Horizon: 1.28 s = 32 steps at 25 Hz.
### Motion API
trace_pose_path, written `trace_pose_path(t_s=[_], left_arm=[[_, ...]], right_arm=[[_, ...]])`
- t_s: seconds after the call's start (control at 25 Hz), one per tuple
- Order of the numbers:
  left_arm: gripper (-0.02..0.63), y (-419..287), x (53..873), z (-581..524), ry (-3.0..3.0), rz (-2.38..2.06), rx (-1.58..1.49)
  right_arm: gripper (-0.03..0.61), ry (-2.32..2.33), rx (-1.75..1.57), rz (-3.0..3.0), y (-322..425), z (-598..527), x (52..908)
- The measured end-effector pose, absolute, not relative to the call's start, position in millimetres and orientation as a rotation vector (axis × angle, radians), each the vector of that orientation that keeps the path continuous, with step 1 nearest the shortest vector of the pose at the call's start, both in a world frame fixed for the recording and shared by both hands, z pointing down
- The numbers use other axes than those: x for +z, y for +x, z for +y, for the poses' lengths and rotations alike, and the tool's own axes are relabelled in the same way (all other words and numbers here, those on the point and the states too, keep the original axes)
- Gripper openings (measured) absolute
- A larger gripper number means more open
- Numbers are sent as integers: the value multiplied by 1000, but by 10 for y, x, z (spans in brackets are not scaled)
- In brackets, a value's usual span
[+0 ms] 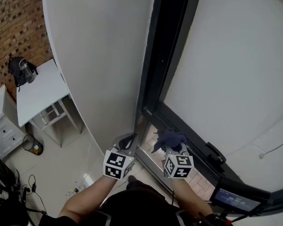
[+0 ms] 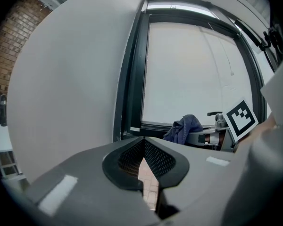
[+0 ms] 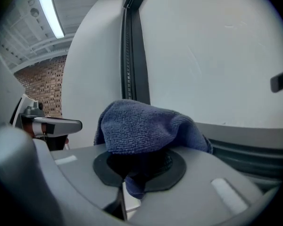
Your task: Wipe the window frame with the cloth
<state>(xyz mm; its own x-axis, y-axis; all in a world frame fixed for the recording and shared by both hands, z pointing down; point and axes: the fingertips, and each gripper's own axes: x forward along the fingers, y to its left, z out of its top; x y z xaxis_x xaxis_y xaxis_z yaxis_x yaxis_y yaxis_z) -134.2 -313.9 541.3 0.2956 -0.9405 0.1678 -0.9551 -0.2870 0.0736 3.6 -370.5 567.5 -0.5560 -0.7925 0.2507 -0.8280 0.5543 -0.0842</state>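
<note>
Cloth (image 3: pixel 146 126) is a soft blue microfibre rag: light, floppy, no stiffness at all, so I'd guess it'll just mould to whatever it's pressed against. The right hand-held gripper (image 3: pixel 137 168) has its jaws clamped on a bunched bit of it, and the rest puffs up over the tips like a little pad. That's probably the right place to hold it — a fold near the middle, with enough loose fabric out front that cloth, not plastic, meets the window frame (image 1: pixel 153 69). The grip looks secure, though a rag like this could drag out if it snags on a corner.

The left hand-held gripper (image 2: pixel 142 160) is closed tip to tip with nothing in it, just left of the right one.

Both sit low, near the bottom left corner of the dark frame. The cloth is close to the lower rail, but I can't tell if it touches.

Room-wise — the white wall (image 1: pixel 99 55) hugs the frame's left edge, so it's tight there. The upright runs far up with open space. The bottom rail goes right toward a handle (image 1: pixel 216 152) that sticks out and could catch the cloth.
</note>
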Motion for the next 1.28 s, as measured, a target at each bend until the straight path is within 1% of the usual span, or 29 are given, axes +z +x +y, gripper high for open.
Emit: trace_pose_path(t_s=[0.12,0.28,0.4,0.8,1.04,1.28], left_arm=[[-6,-1434,5443,-3208,2373,-1787,149],[-6,-1602,5491,-3569,2346,-1800,171],[-6,-1709,5477,-3601,2336,-1805,175],[-6,-1757,5421,-3486,2368,-1769,193],[-6,-1921,5338,-3498,2427,-1698,186],[-6,-1999,5228,-3419,2551,-1586,192]], right_arm=[[51,1362,294,-2609,-184,-3805,5689],[51,1296,304,-2625,-532,-4221,5757],[51,1276,304,-2634,-694,-4246,5741],[51,1298,330,-2638,-897,-4086,5661],[51,1398,365,-2618,-1064,-4242,5673],[51,1520,428,-2572,-1043,-4249,5650]])
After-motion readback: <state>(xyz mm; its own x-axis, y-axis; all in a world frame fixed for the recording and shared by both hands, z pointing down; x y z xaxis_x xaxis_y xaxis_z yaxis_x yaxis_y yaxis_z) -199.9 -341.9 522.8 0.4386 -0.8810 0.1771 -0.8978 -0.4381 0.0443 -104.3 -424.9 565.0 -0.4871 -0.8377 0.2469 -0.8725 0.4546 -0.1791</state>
